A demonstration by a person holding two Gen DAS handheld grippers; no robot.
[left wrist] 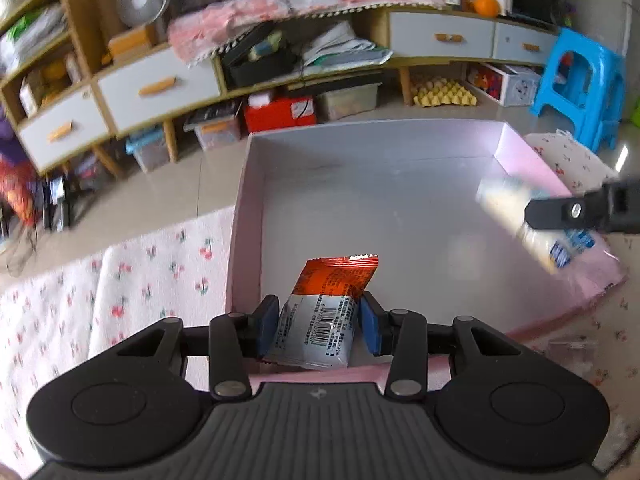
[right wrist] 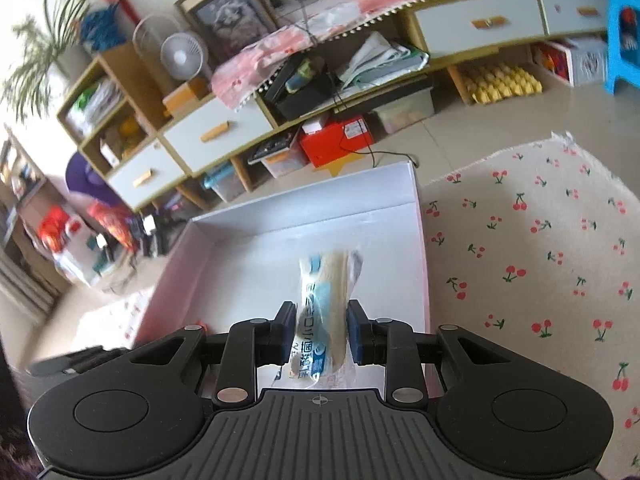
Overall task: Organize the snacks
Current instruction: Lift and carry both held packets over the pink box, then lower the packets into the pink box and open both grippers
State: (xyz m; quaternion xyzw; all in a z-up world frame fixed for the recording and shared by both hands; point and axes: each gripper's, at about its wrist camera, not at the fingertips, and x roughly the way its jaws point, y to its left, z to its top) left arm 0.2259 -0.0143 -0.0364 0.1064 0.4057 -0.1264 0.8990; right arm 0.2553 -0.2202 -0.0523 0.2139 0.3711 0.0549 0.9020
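My left gripper is shut on an orange and silver snack packet, held over the near left corner of a shallow white box with pink outer walls. My right gripper is shut on a clear-wrapped pale bread roll with blue print, above the near right part of the same box. In the left wrist view the right gripper's black fingers and its roll come in over the box's right wall. The box floor is bare.
The box lies on a cloth printed with cherries. Beyond it are a tiled floor, a long low cabinet with drawers, storage bins under it, a blue plastic stool and a small white fan.
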